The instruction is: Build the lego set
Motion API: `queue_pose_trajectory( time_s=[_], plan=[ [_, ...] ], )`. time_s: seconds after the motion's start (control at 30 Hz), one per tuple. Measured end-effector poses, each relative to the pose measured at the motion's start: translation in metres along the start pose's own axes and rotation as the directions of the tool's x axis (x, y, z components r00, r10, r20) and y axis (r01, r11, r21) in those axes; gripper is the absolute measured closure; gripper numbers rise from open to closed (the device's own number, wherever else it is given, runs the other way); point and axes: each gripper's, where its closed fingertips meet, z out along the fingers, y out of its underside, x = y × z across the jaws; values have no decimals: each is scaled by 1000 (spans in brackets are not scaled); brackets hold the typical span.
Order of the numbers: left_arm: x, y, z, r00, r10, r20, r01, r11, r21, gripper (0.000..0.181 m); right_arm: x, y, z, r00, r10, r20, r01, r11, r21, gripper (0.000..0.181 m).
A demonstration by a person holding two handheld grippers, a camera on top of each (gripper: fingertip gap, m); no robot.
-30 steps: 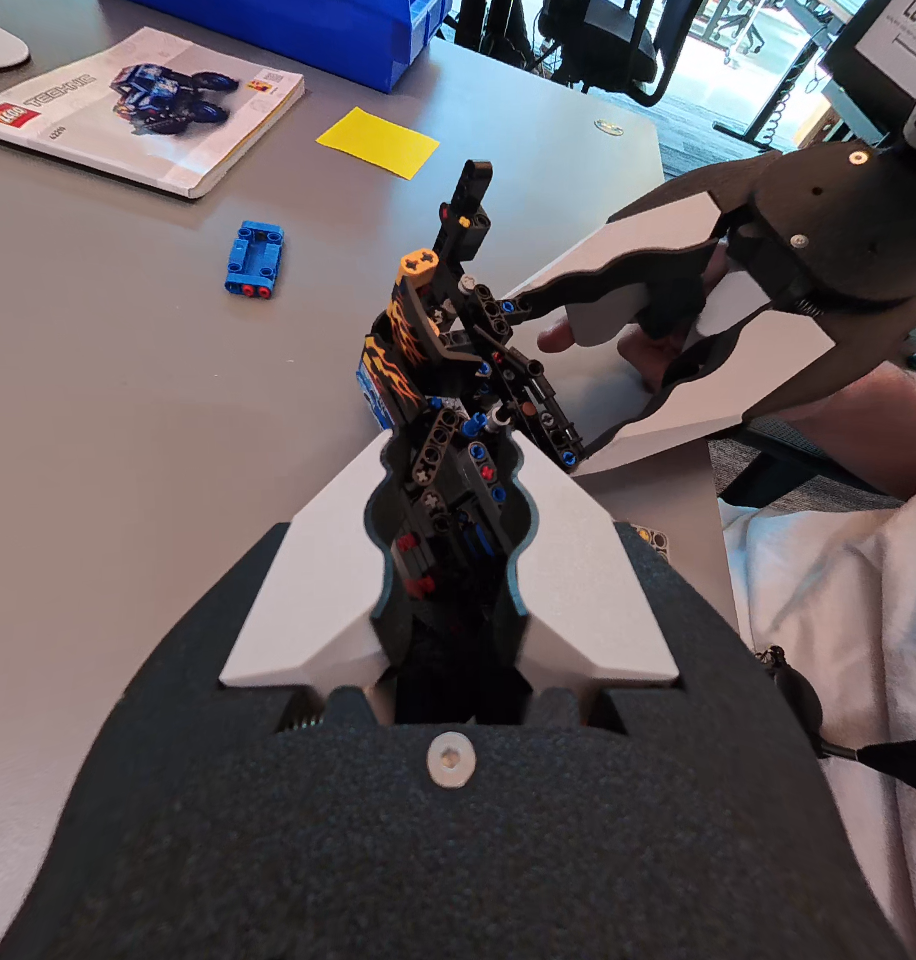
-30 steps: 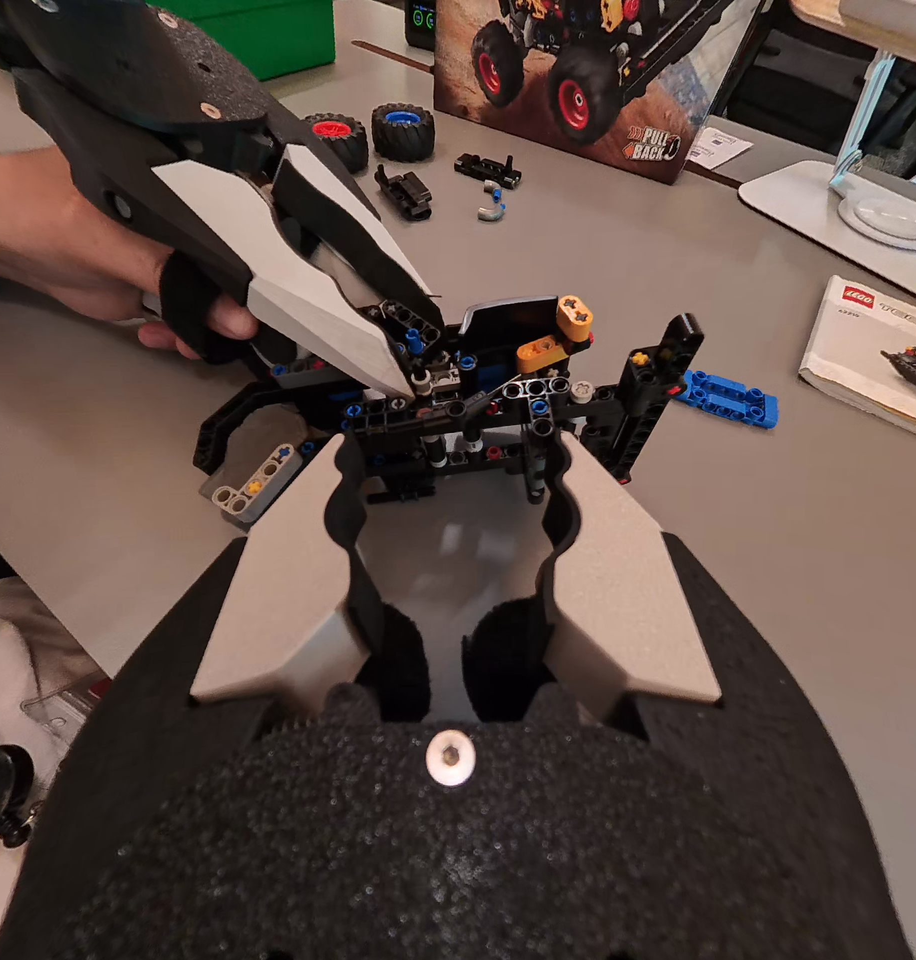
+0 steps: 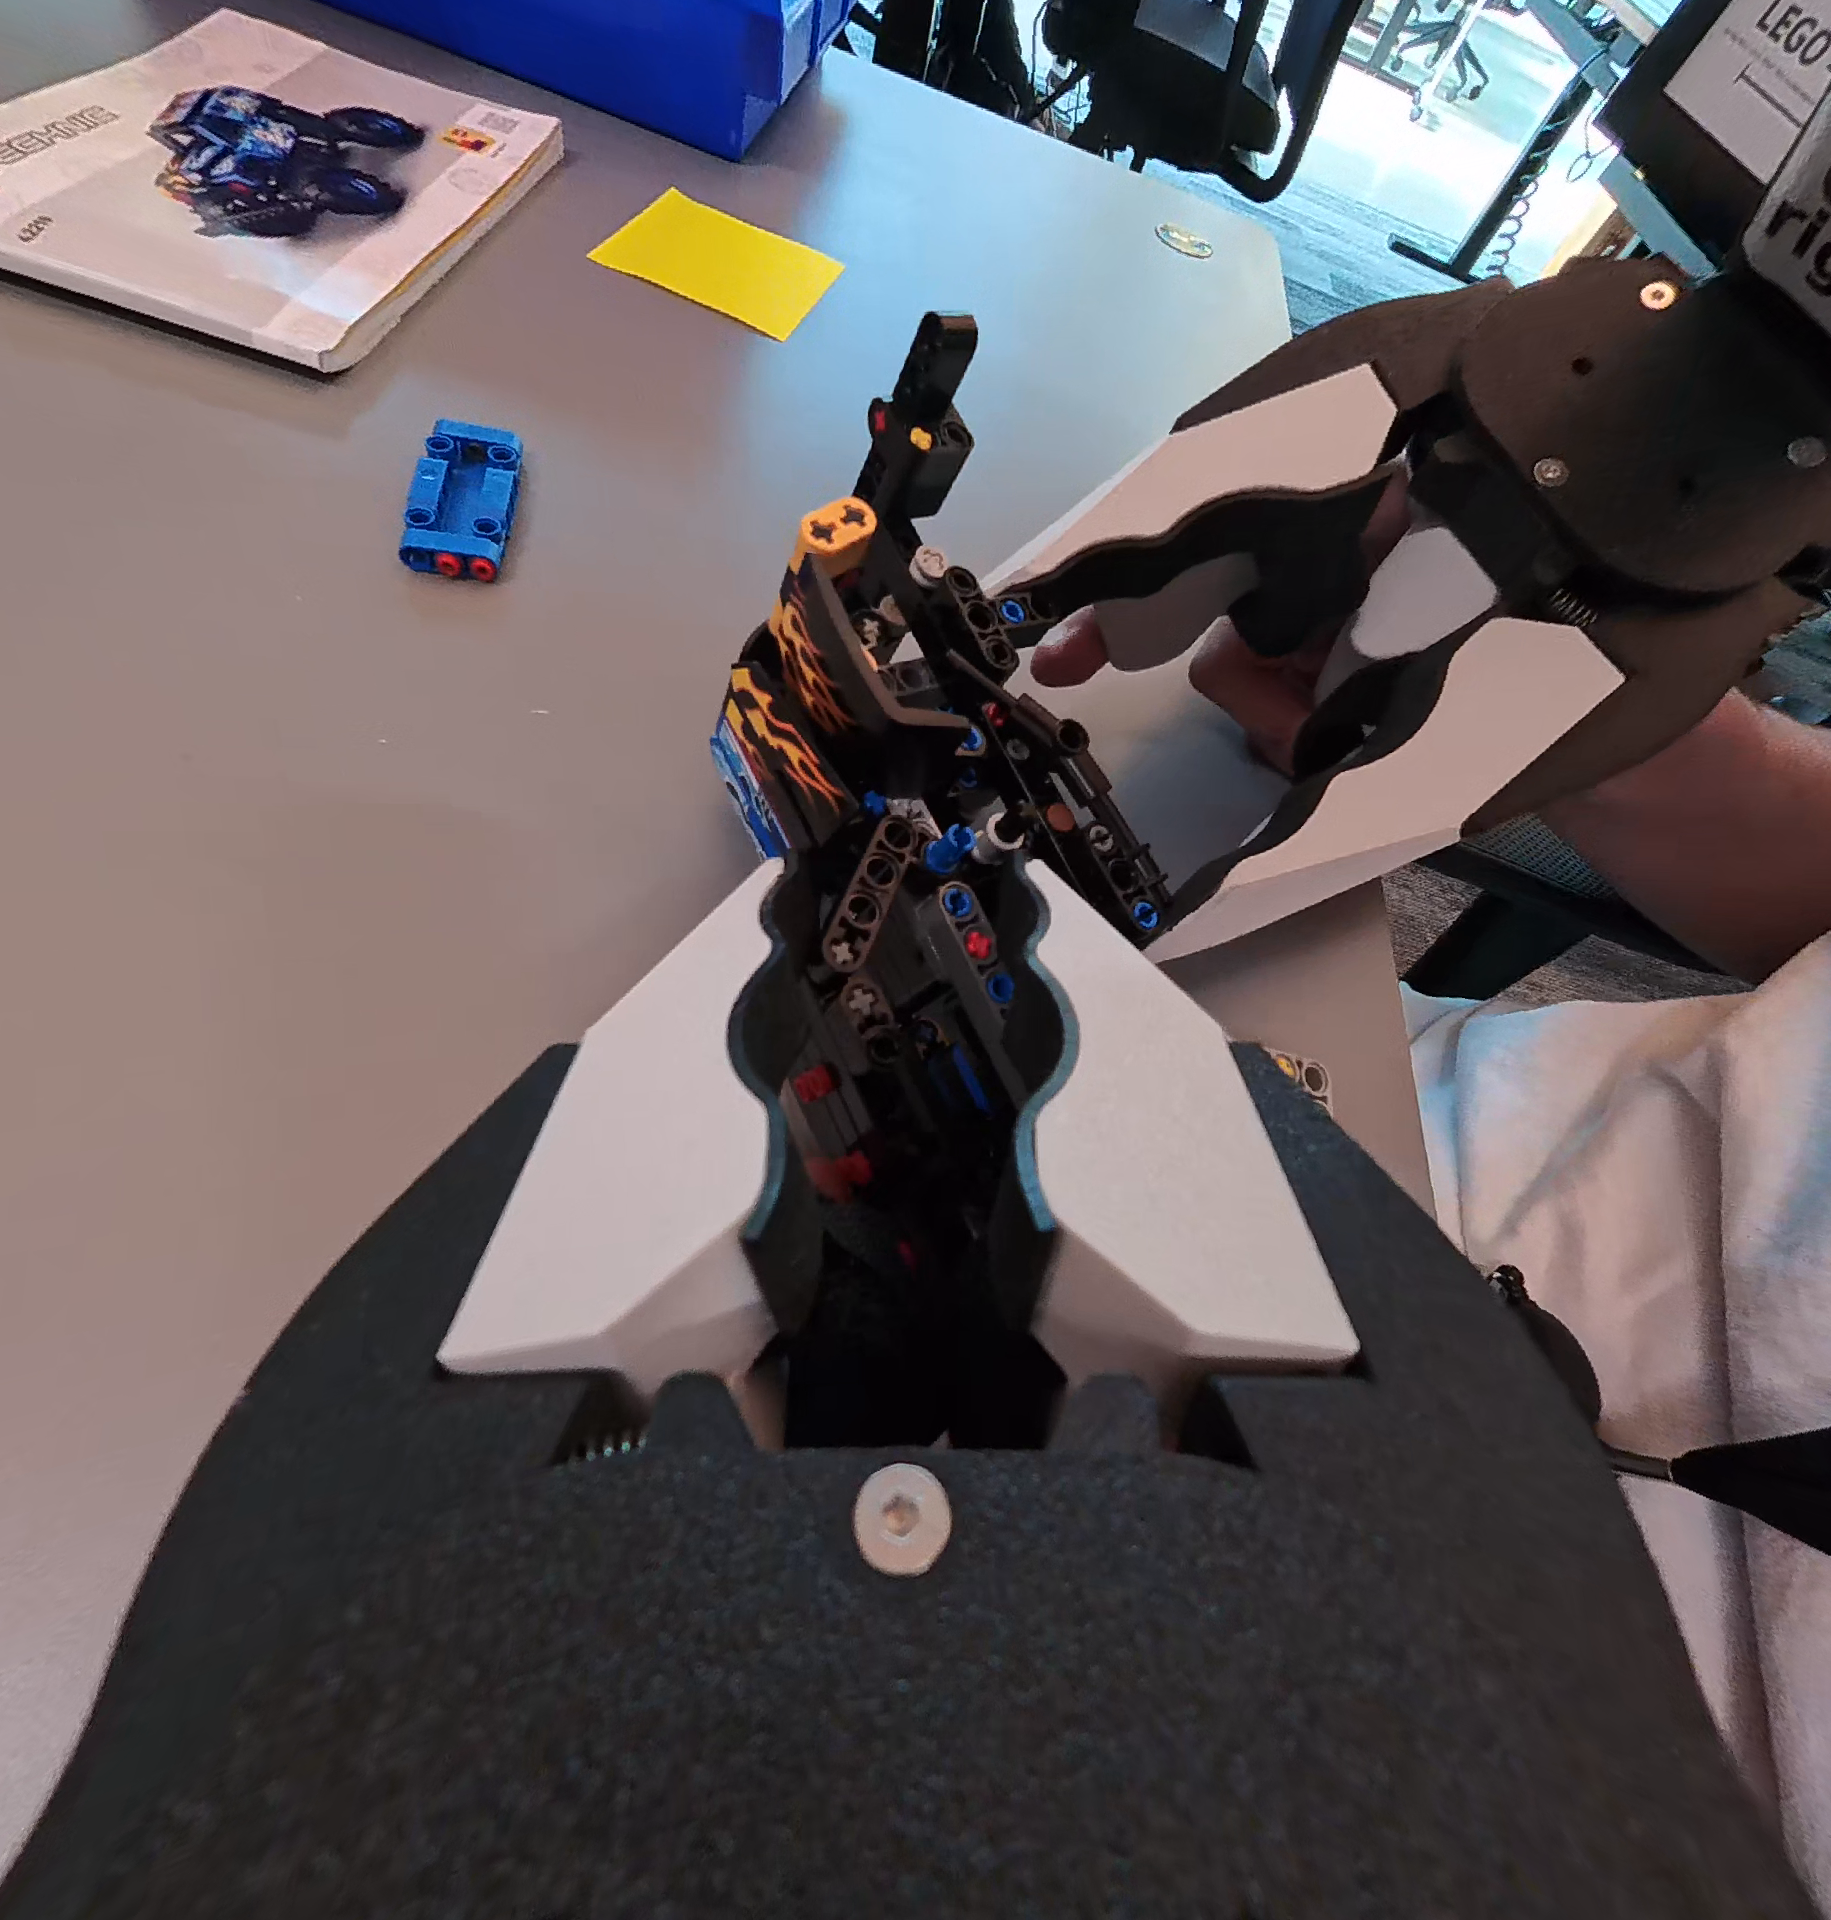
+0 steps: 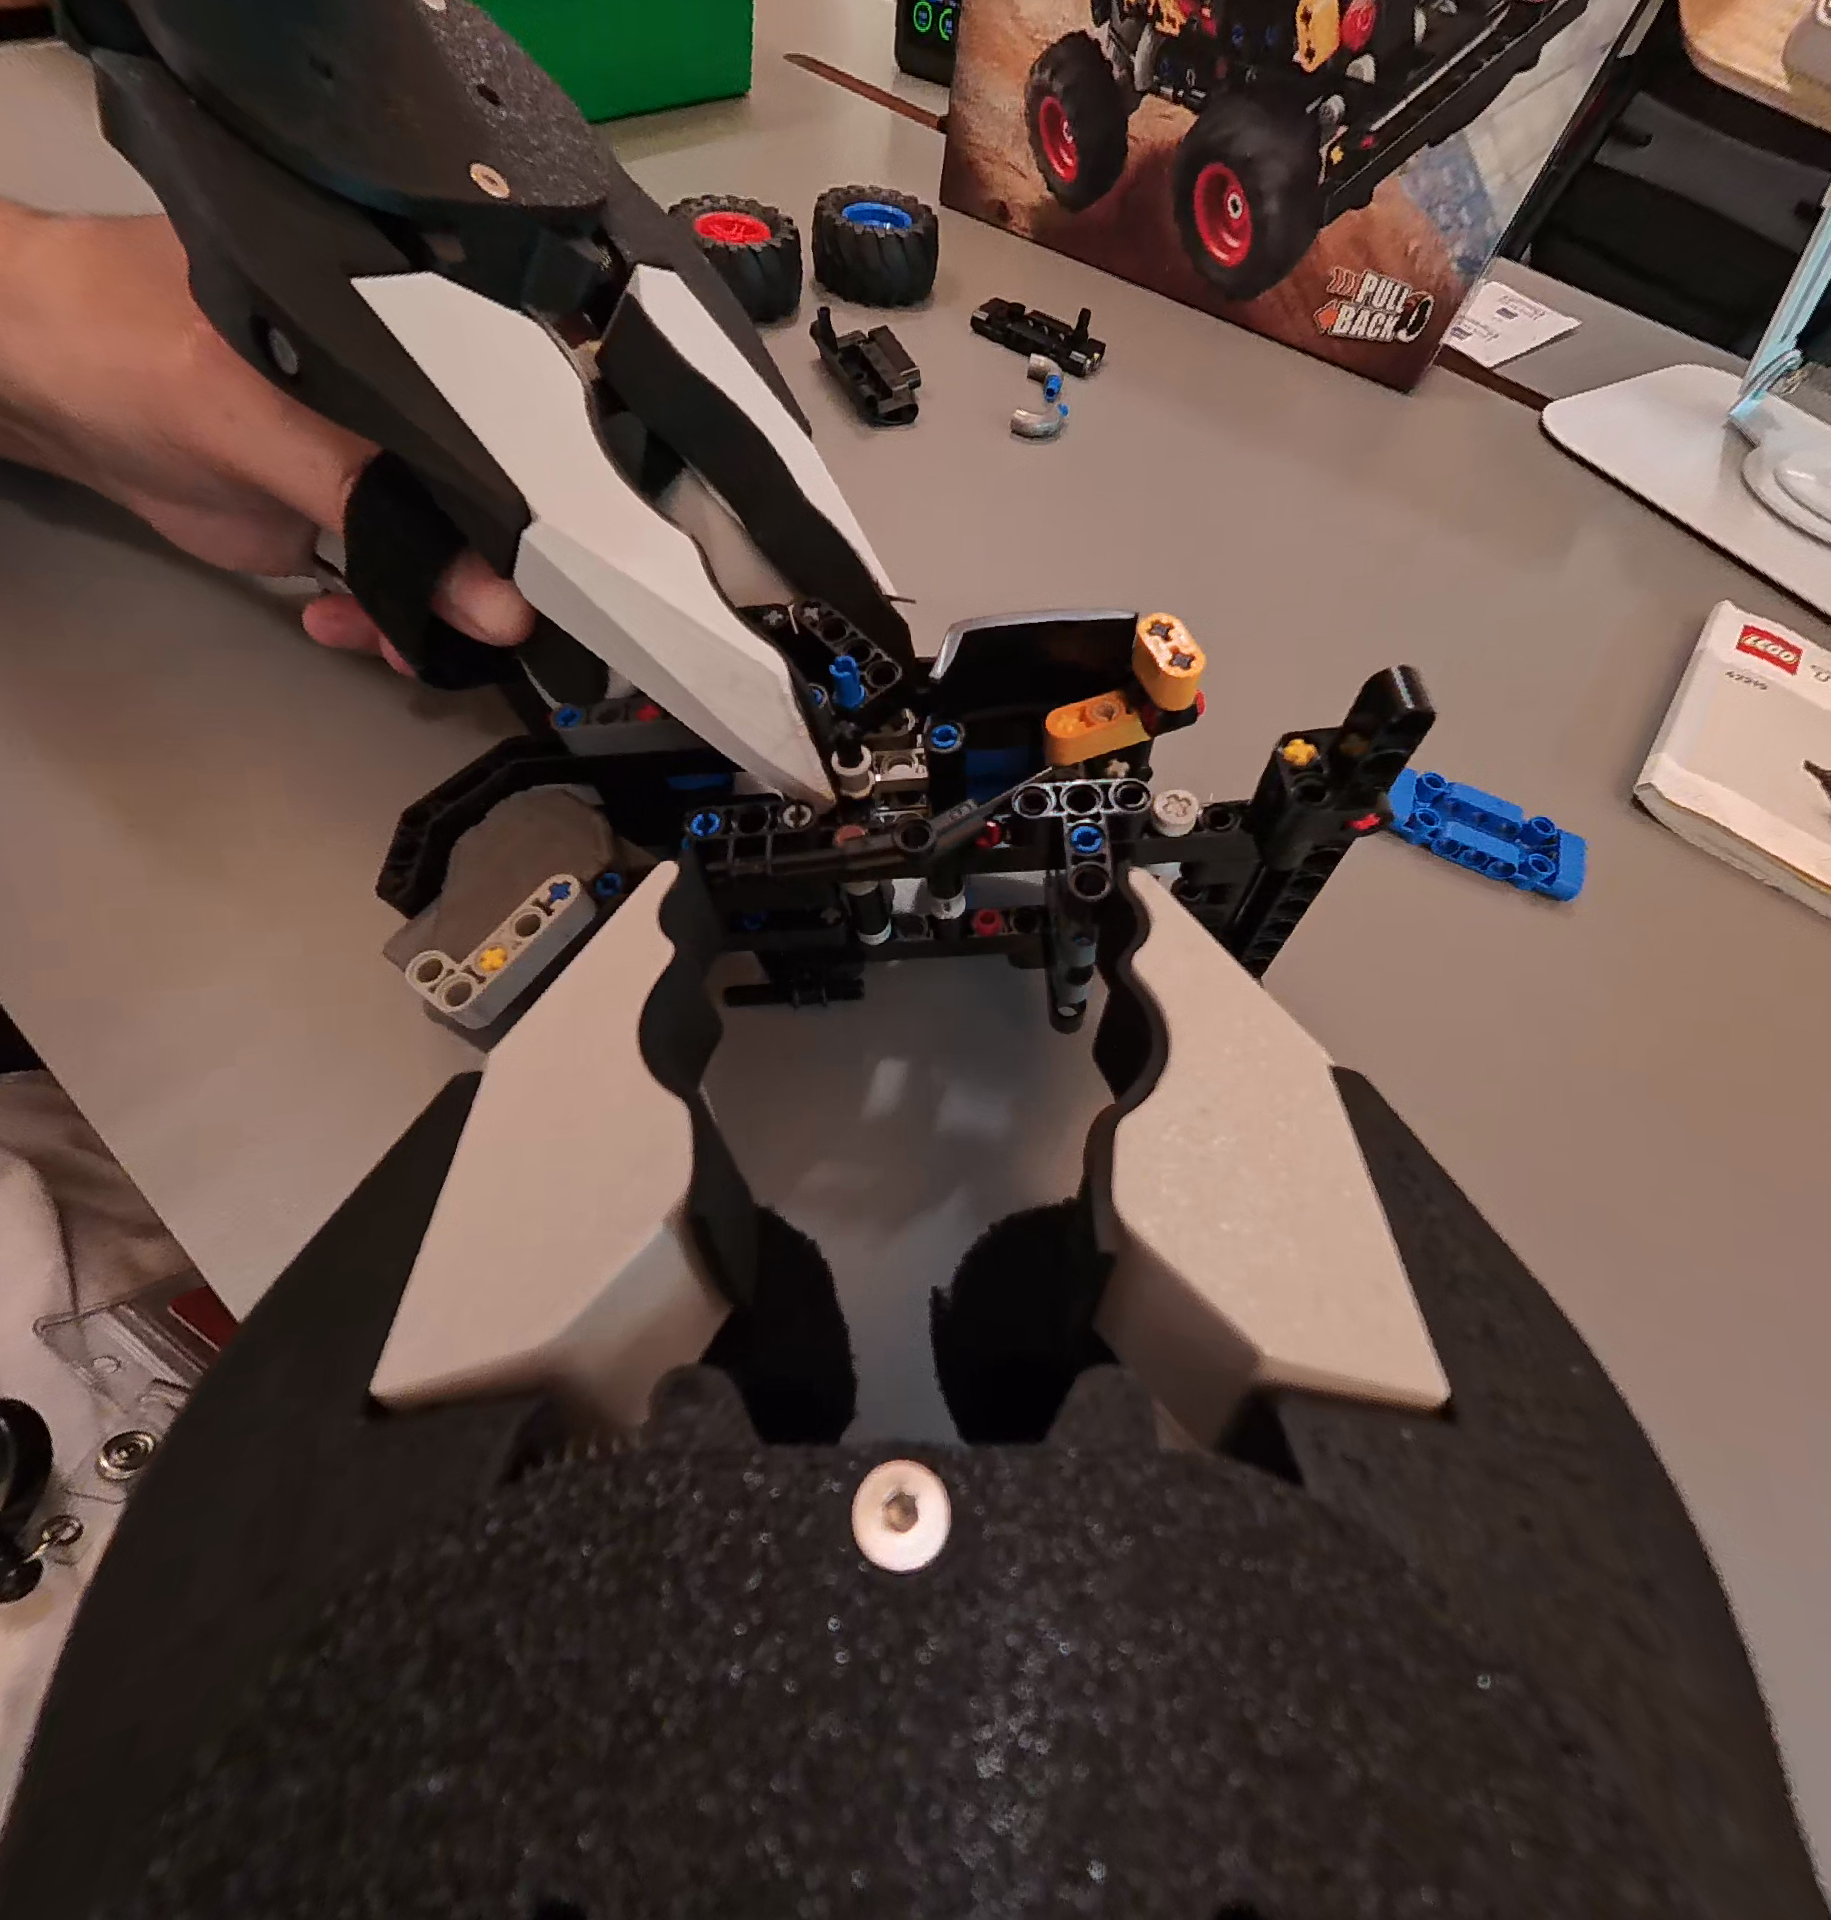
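Note:
A half-built black brick truck chassis (image 3: 807,665) with orange flame panels sits between both grippers, low over the grey table (image 3: 215,831). My left gripper (image 3: 906,883) is shut on its rear end, with the frame running forward out of the jaws. It also shows in the right wrist view (image 4: 859,707), coming in from the upper left with a hand on it. My right gripper (image 4: 900,883) has its jaws wide, and its tips press on both ends of the chassis's (image 4: 1077,821) side beam. It shows in the left wrist view (image 3: 1082,769) at the right.
A blue plate piece (image 4: 1482,831) and a booklet (image 4: 1763,758) lie right of the chassis. Two black wheels (image 4: 875,244), small black parts (image 4: 869,369), a grey curved piece (image 4: 1036,410) and the set's box (image 4: 1254,177) lie beyond. A yellow note (image 3: 719,260) and blue bin (image 3: 630,52) are farther off. The grippers are tip to tip, or close to it. The blue plate piece (image 4: 1482,831) is about 15 centimeters from both grippers' fingertips. Look for it in the left wrist view (image 3: 471,490) too.

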Motion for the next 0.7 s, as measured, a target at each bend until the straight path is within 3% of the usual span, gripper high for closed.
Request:
queue_pose_trajectory(
  time_s=[0.1,0.23,0.3,0.33,0.43,0.6,0.7],
  plan=[
    [0,0,0,1000,6,1,-6,1000,1,148,0,0,-1,1000,-3,9,3,1000,0,108],
    [-1,0,0,1000,9,-15,-9,1000,-4,147,2,3,-3,998,-57,31,57,998,-24,128],
    [-2,0,0,1000,6,-12,-6,1000,-4,147,19,9,-7,992,-93,-82,87,993,-81,138],
    [-3,-1,0,1000,1,-4,-1,1000,-2,148,19,11,-10,987,-129,-98,118,987,-107,124],
    [-4,-1,0,1000,-5,14,5,1000,3,147,2,17,-16,985,-156,-70,142,973,-182,107],
    [-2,-1,2,1000,-5,23,5,1000,4,147,-14,9,-10,1000,9,-18,-12,981,-192,124],
    [0,-1,2,1000,-5,24,5,1000,4,147,-10,-5,-13,1000,1,4,-1,981,-196,133]
  ],
)
